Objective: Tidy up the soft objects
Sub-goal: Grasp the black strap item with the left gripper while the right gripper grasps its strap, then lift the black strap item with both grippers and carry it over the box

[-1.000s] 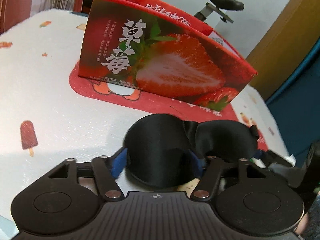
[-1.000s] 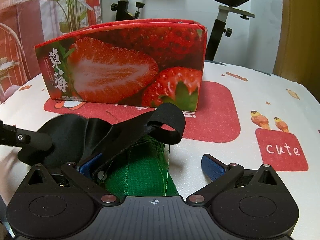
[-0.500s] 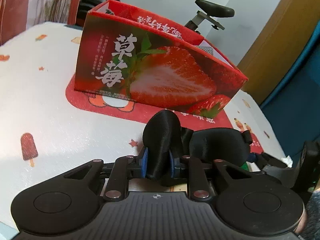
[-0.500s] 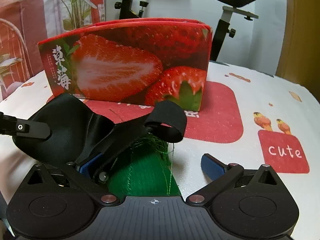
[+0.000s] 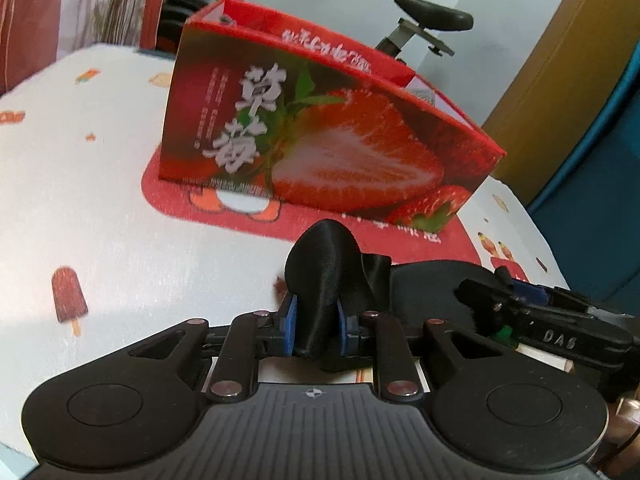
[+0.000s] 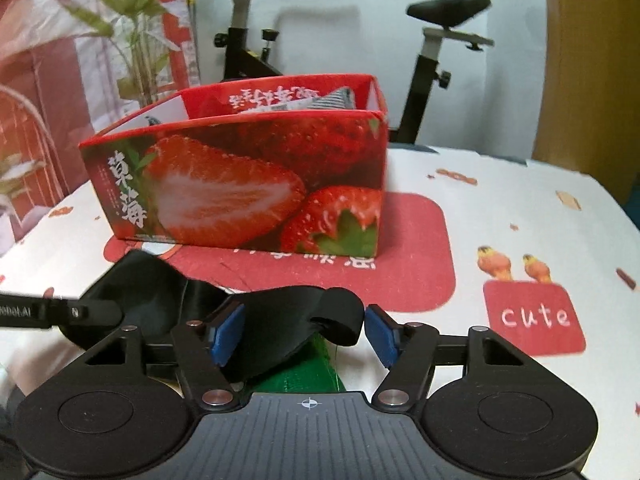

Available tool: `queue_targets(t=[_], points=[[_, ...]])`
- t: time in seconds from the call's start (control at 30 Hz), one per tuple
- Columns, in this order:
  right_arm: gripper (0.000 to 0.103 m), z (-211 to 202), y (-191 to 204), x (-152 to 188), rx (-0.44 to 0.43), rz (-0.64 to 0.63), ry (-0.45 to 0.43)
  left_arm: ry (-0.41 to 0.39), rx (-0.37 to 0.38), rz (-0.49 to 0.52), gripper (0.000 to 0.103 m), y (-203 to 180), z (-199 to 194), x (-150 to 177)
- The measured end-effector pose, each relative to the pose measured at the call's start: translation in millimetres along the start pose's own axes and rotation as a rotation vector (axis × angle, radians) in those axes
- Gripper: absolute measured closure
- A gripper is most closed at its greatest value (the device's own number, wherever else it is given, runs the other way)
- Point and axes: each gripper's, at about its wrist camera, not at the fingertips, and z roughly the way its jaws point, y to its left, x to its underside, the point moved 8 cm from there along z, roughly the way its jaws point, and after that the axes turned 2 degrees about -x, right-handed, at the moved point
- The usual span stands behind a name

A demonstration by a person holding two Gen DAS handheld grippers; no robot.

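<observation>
The white printed tablecloth (image 6: 520,216) is carrying the open red strawberry-printed cardboard box (image 6: 240,184); only the right wrist view is looking over its rim, where a grey striped item is half hidden inside. In front of the box, the black satin sleep mask (image 5: 320,276) is being pinched at one cup by the left gripper (image 5: 316,326). The right gripper (image 6: 304,334) is closing around the mask's strap end, its right pad not yet touching, above a mostly covered green cloth (image 6: 296,372).

soft indoor light, pale glare on the tablecloth (image 5: 120,240); fisheye bends the edges, slight blur throughout.
</observation>
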Motion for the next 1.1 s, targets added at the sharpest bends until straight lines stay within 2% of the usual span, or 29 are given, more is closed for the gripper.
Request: queue_targets(t=[0.03,0.07,0.1,0.23,0.33,0.43,0.67,0.9,1.1], points=[[0.042,-0.9,-1.6,0.0,0.002,0.014,0.003,0.007,0.004,-0.006,0.082,0.2,1.1,2.0],[0.047,-1.4,-2.5,-1.1,-0.001,0.029,0.006,0.012,0.006,-0.012,0.082,1.1,1.7,3.6],[0.057,-1.9,-1.9,-1.7,-0.005,0.041,0.006,0.014,0.007,-0.014,0.082,2.2,2.2,4.9],[0.075,-7.1,1.6,-5.6,-0.009,0.057,-0.009,0.023,0.011,-0.040,0.081,7.8,2.0,7.2],[0.097,-13.7,6.2,-12.7,0.009,0.023,-0.025,-0.010,0.017,-0.043,0.082,8.2,-5.2,2.8],[0.099,-23.7,6.4,-22.9,0.038,0.005,-0.055,-0.053,0.032,-0.053,0.082,8.1,-15.6,-4.3],[0.099,-44.6,19.8,-44.5,0.013,-0.047,-0.114,-0.147,0.045,-0.042,0.082,3.3,-39.9,-18.3],[0.099,-72.4,32.2,-85.0,-0.016,-0.078,-0.223,-0.271,0.082,-0.049,0.082,-5.3,-67.8,-42.3],[0.099,-79.9,44.7,-110.7,-0.037,-0.144,-0.269,-0.279,0.073,-0.047,0.082,-5.6,-73.5,-66.8]])
